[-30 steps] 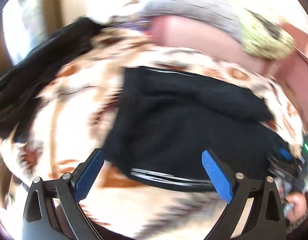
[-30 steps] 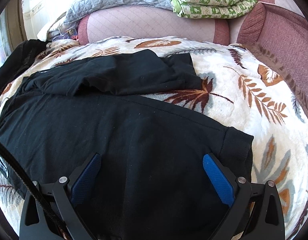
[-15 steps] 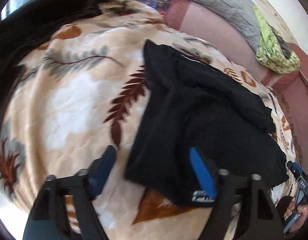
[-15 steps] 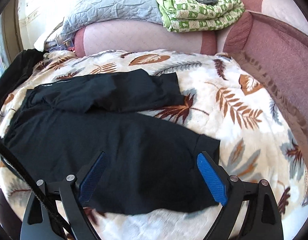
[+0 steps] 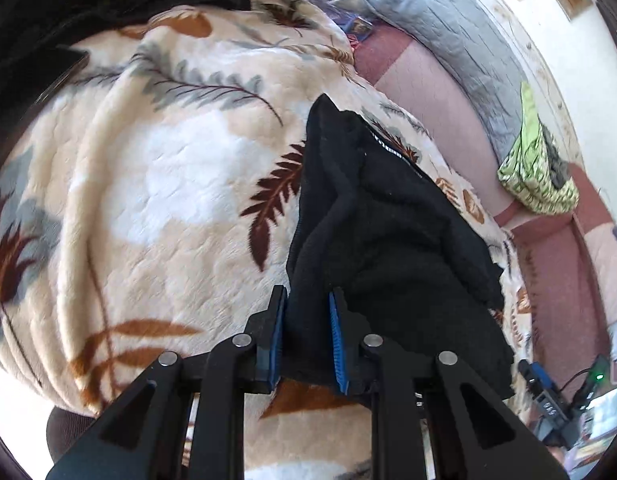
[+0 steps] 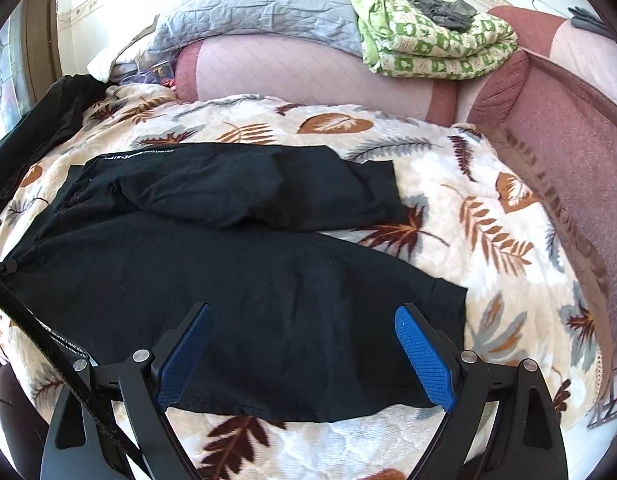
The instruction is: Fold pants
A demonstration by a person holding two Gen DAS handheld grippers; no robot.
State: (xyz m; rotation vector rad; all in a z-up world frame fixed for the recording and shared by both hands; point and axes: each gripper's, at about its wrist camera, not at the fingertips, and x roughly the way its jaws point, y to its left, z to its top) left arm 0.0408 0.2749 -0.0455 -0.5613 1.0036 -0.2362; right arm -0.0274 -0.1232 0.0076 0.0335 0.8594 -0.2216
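Black pants lie spread on a leaf-patterned blanket, one leg bunched at the back, the other leg running toward the near right. My left gripper is shut on the waist edge of the pants at their left end. My right gripper is open and empty, hovering just above the near leg close to its hem, with the cloth showing between its blue pads.
A pink sofa back carries a grey quilt and a folded green blanket. Another dark garment lies at the far left. Electronics with a green light stand at the right.
My left gripper has moved in on the waist edge and closed on it. My right gripper has drawn back toward the near hem, still open.
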